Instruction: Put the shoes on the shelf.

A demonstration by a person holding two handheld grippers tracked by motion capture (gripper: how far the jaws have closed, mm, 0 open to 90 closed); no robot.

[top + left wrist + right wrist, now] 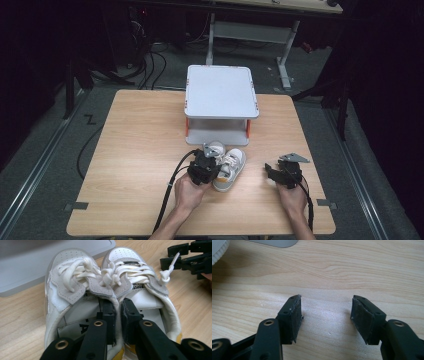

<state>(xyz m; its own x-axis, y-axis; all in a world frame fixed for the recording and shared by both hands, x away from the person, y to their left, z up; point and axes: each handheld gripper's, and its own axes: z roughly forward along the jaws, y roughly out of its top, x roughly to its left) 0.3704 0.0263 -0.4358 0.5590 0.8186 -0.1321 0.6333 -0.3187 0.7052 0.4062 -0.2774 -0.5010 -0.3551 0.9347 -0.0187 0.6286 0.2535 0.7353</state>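
Pair of shoes pinched together on the worktop

The shoes [226, 167] are gripped by their touching inner walls in the left hand-held gripper [118, 315], at 6 o'clock of the white stand [220, 92]; the right hand-held gripper [325, 317] is held spread at 3 o'clock of them.

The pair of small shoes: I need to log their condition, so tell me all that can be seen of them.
The pair of small shoes stands side by side on the wooden table, toes toward the grey shelf. White uppers, grey suede panels, knotted white laces, yellow at the heels. The left gripper pinches their two inner collars together.
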